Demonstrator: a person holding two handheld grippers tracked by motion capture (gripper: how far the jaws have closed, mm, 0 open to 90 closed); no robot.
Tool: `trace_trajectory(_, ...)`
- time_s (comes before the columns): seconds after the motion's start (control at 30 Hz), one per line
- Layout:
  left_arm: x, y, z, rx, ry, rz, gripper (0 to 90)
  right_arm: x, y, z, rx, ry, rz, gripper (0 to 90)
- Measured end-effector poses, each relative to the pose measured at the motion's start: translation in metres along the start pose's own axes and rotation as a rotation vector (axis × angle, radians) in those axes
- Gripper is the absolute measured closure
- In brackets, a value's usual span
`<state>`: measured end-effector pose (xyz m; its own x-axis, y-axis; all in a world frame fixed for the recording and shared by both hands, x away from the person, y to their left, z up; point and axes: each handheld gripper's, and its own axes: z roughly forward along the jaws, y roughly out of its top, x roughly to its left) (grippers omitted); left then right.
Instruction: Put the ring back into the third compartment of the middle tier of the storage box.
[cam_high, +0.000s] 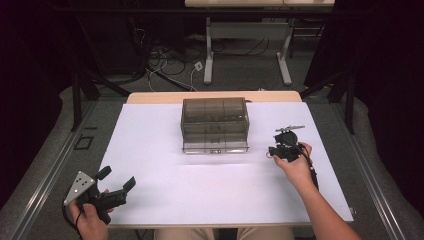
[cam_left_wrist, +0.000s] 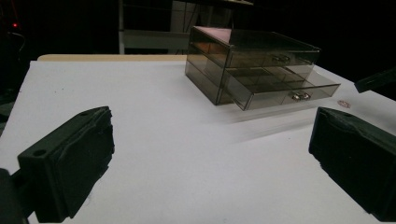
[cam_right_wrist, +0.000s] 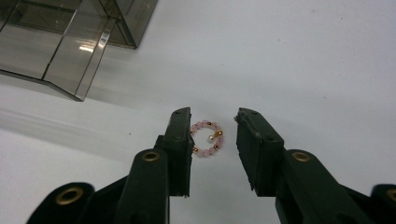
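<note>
Meanwhile, the right gripper (cam_right_wrist: 212, 140) straddled a small bead ring (cam_right_wrist: 207, 138) beside a smoked plastic drawer box (cam_high: 215, 125).

Its jaws stood spread, one on each side of the pink-and-gold ring, which lay on the white table (cam_high: 210, 195) against the inner face of one jaw and clear of the other, apparently lined up for a pinch. The box's lower drawer (cam_left_wrist: 285, 91) stood pulled partway out, probably to receive the ring; what its compartments held could not be told. The left gripper (cam_high: 116, 184) waited well back, jaws wide apart around nothing.
</note>
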<state>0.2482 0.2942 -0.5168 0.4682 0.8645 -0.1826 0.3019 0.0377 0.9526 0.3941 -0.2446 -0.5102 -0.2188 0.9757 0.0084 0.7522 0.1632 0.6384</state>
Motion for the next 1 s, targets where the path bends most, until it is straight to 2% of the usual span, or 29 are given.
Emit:
trace_trajectory(0.43,0.001,0.0,-0.001,0.005,0.0,0.007,0.5,-0.003,0.001,0.008,0.055,-0.002,0.062,73.5)
trace_trajectory(0.6,0.002,0.001,-0.002,0.004,0.003,0.005,0.5,-0.007,0.001,0.013,0.067,-0.008,0.071,75.5)
trace_trajectory(0.67,0.002,0.0,-0.002,0.004,0.001,0.006,0.5,-0.007,0.0,0.014,0.081,-0.004,0.091,76.0)
trace_trajectory(0.83,0.002,0.0,-0.002,0.008,0.002,0.007,0.5,-0.008,-0.001,0.019,0.088,-0.015,0.078,76.3)
trace_trajectory(1.0,0.002,0.0,-0.002,0.006,0.003,0.005,0.5,-0.008,-0.002,0.023,0.099,-0.027,0.093,78.1)
